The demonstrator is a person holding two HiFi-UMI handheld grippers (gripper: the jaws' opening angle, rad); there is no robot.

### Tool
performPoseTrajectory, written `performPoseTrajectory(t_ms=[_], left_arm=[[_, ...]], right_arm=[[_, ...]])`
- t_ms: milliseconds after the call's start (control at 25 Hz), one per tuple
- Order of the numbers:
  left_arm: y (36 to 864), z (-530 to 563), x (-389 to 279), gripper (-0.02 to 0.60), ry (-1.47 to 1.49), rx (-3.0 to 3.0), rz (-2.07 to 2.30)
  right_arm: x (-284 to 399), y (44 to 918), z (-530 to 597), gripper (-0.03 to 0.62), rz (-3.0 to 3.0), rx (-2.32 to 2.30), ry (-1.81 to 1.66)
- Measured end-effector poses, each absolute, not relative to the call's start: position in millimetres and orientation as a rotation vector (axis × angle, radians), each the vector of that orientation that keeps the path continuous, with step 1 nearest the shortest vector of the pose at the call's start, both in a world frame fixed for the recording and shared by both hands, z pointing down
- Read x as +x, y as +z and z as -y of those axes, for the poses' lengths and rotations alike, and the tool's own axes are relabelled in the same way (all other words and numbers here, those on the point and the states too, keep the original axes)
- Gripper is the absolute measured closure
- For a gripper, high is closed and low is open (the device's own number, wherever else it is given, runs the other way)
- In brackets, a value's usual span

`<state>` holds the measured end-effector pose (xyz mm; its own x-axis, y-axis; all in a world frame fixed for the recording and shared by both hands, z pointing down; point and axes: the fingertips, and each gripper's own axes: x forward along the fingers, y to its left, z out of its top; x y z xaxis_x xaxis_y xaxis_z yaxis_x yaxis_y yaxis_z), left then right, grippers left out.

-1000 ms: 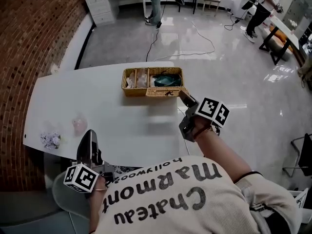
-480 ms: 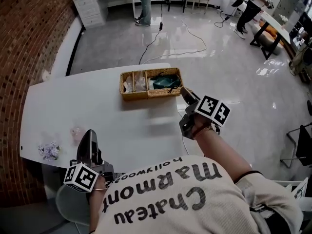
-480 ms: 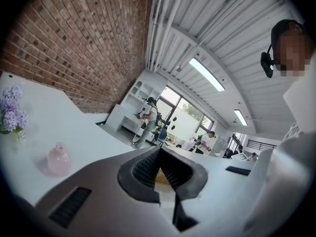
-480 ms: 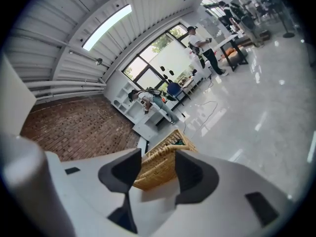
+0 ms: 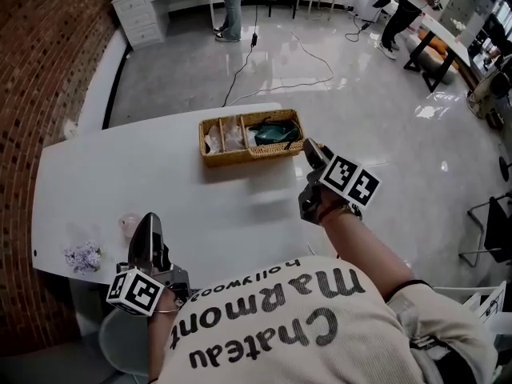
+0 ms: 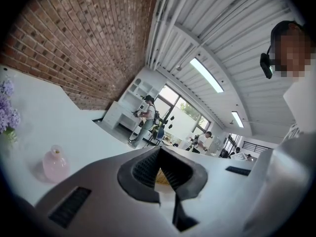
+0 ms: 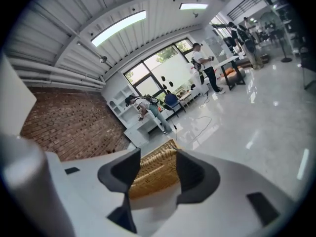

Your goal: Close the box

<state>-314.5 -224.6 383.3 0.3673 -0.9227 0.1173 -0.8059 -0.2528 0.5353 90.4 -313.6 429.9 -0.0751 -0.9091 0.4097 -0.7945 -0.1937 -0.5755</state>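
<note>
- my right gripper had its jaws spread wide and had just been opening further; nothing was pinched between the pads.
- the wicker box lay just ahead of those tips, its near right corner closest to them. in the right gripper view its woven wall filled the gap between the jaws, and i could not tell if a tip touched it.
- the box's top was open, with a teal thing and pale things showing in its compartments.
- my left gripper was clenched on nothing, tips together, with the box well ahead of it and off to its right, across the white table.
- a pink bottle stood just left of the left tool.
</note>
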Motion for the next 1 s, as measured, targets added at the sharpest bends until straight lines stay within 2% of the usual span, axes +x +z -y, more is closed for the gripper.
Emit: performPoseTrajectory(t_ms=[520, 1000], left_arm=[[395, 217, -324, 0.58, -0.315, 2.083, 1.486], [395, 200, -313, 0.58, -0.334, 2.022, 1.608]], right_arm=[[98, 414, 331, 0.347, -2.04, -2.141, -0.894], [100, 417, 352, 0.332, -2.252, -1.973, -0.888]])
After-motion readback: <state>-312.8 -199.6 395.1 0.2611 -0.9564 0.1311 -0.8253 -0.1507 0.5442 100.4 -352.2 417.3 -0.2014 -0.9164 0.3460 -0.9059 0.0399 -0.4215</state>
